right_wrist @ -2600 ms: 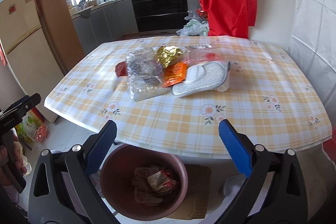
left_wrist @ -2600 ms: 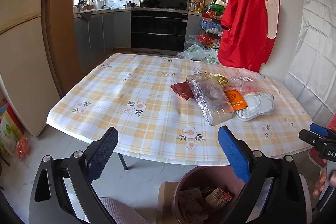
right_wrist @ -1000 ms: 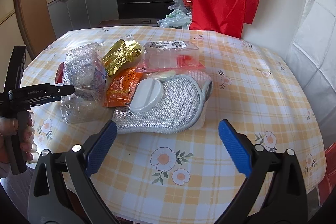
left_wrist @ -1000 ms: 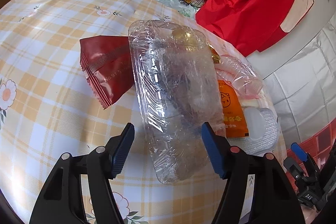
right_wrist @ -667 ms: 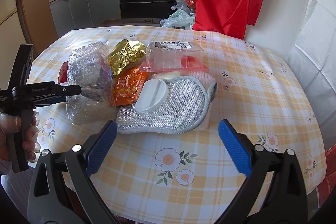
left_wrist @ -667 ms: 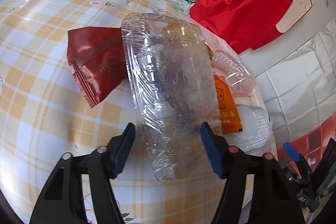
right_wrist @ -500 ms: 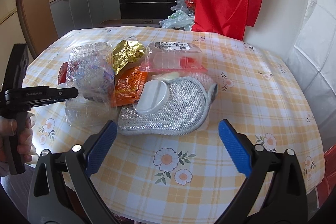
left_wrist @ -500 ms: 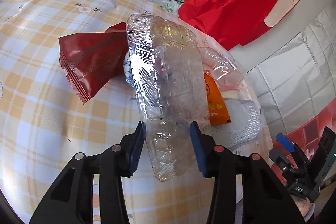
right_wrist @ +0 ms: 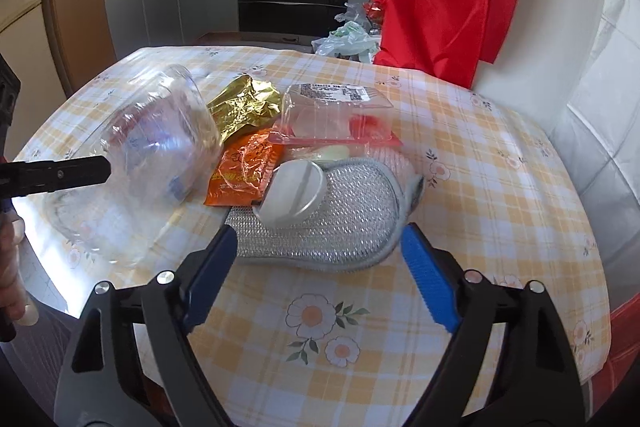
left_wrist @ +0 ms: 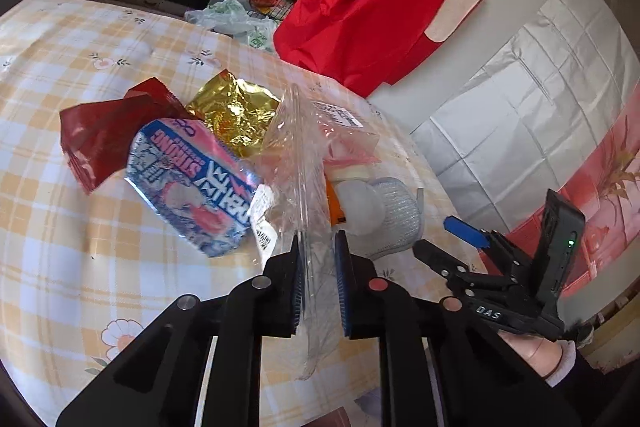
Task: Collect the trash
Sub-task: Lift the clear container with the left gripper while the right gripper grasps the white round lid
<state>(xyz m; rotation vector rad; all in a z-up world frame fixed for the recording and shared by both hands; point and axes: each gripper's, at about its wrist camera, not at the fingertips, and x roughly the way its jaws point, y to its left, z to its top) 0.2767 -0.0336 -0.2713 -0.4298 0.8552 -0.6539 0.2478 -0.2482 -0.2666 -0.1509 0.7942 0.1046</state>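
Grip: left gripper (left_wrist: 318,277) jaws are closing on the near edge of the clear plastic tray (right_wrist: 160,147), lifting it off the table (right_wrist: 500,187). Tray is looking light, thin, probably slippery; it's crushing, so hold the rim. Right gripper (right_wrist: 320,267), nothing between its jaws, is narrowing toward the silver pad (right_wrist: 340,223).

crumpled clear plastic tray (left_wrist: 308,163), lifted, tilted

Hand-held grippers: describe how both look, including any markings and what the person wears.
Each hand-held gripper, left and right, has black plastic arms, silver and red pivot bolts, and ribbed blue pads. The right one carries white "DAS" lettering and a green indicator light. A dark sleeve with a pale cuff shows.
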